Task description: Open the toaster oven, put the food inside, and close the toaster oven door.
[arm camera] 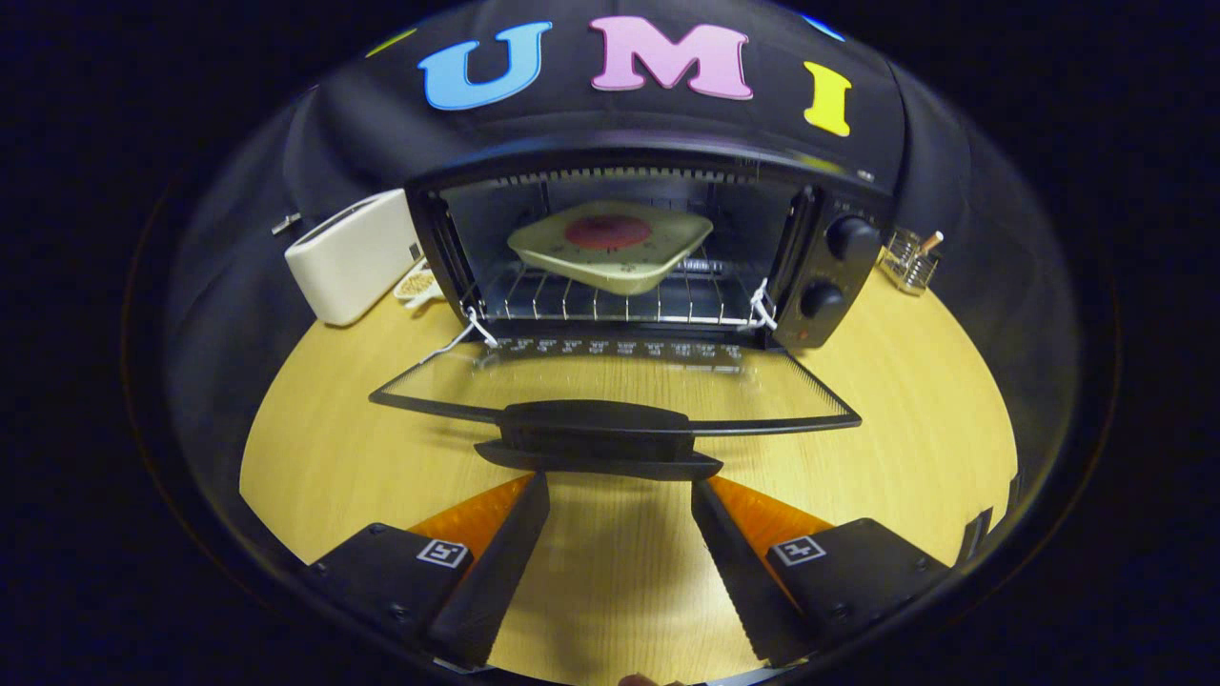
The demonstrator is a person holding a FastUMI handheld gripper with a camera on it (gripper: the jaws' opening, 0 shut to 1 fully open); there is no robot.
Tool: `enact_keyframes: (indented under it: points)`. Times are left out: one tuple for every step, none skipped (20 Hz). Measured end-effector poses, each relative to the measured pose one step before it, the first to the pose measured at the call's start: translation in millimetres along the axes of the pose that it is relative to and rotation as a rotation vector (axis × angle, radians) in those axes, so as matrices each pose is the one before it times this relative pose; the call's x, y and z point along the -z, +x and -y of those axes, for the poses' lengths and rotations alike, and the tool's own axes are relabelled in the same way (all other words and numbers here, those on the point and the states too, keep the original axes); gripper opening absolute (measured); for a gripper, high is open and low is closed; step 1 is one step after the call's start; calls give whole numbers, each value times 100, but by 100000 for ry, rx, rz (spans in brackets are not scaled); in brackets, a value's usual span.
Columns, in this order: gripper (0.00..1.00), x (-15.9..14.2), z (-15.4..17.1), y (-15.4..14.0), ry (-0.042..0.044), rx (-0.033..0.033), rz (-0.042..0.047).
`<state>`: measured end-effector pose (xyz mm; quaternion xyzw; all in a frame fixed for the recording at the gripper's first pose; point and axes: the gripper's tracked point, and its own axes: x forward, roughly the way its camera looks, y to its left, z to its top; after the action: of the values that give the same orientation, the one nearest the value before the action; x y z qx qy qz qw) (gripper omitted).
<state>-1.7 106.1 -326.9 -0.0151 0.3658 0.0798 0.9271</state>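
The black toaster oven (839,276) stands at the back of the wooden table with its glass door (610,386) folded down flat toward me. Inside, on the wire rack (581,303), sits a pale square plate (615,252) carrying a round red piece of food (607,232). The door's black handle (599,440) lies just ahead of my fingertips. My gripper (620,491) is open, its two black fingers (505,553) spread wide with bare table between them, holding nothing.
A cream-white toaster (355,255) stands left of the oven, with a small dish of grains (416,283) beside it. A wire holder (910,259) sits at the right rear. The wooden table (915,410) stretches on both sides of the door.
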Motion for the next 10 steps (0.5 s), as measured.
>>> enact_keyframes:
  points:
    - [99,-834,-401,-412,-1184,-1440,2120]
    - [100,-1281,-168,-133,-1370,-920,3044]
    - [100,-963,141,-88,-991,248,2157]
    - [100,-1338,9,48,-688,303,2556]
    - [100,-1209,-152,-149,178,-356,2208]
    - [100,-1398,-207,-498,485,-504,2810]
    - [100,-1506,-28,-736,146,-296,3398]
    - [100,-1585,136,-622,-278,88,3874]
    - [100,-1366,64,-511,-250,271,3746]
    - [100,-1382,64,-626,294,-1,3619]
